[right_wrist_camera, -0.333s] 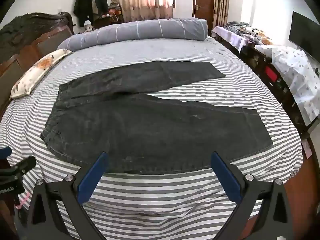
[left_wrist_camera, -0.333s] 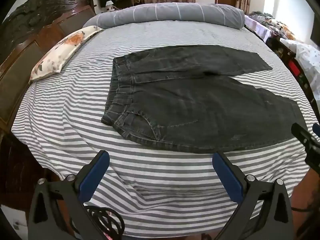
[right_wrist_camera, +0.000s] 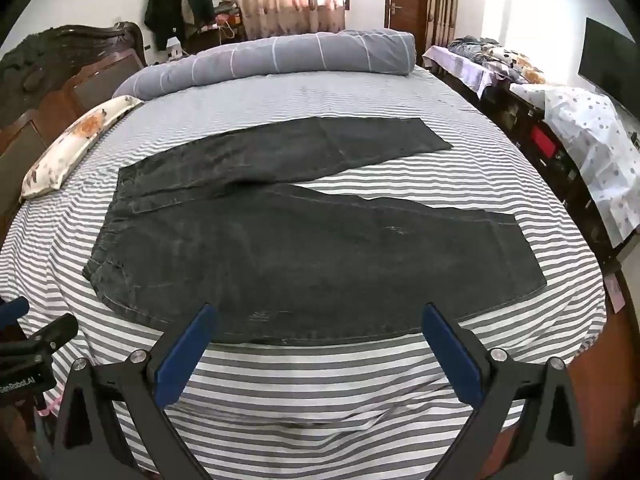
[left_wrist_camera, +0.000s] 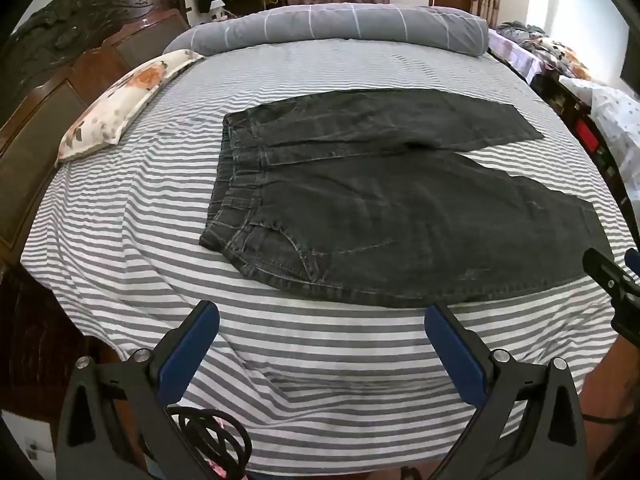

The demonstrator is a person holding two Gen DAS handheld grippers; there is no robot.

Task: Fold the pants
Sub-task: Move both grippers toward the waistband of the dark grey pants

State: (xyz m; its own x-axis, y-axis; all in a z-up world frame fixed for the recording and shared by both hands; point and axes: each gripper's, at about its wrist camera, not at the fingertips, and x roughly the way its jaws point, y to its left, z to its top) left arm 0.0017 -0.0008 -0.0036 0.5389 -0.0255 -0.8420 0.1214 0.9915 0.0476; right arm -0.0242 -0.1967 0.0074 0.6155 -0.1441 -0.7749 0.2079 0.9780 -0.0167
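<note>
1. The dark pants lie flat and unfolded on the striped bed, filling the middle of both views, waistband toward the left of the frame and both legs running to the right.
2. The two legs spread apart in a narrow V; striped sheet shows between them on the right side of the frame.
3. In the left wrist view, the near edge of the pants runs just above the left gripper, whose blue pads stand spread wide with nothing between them but bare sheet.
4. In the right wrist view, the right gripper is likewise spread wide and empty; its left pad overlaps the near hem of the pants in the picture, though contact cannot be told.
5. The right gripper's tip shows at the right edge of the left wrist view, beside the near leg's cuff; the left gripper's tip shows at the lower left edge of the right wrist view, near the waistband corner.
6. Open sheet lies all around the pants: a broad band to the left, toward the floral pillow by the wooden headboard, and another beyond the far leg, up to the rolled grey duvet across the top of the frame.
7. The near bed edge drops away just below the grippers.
</note>
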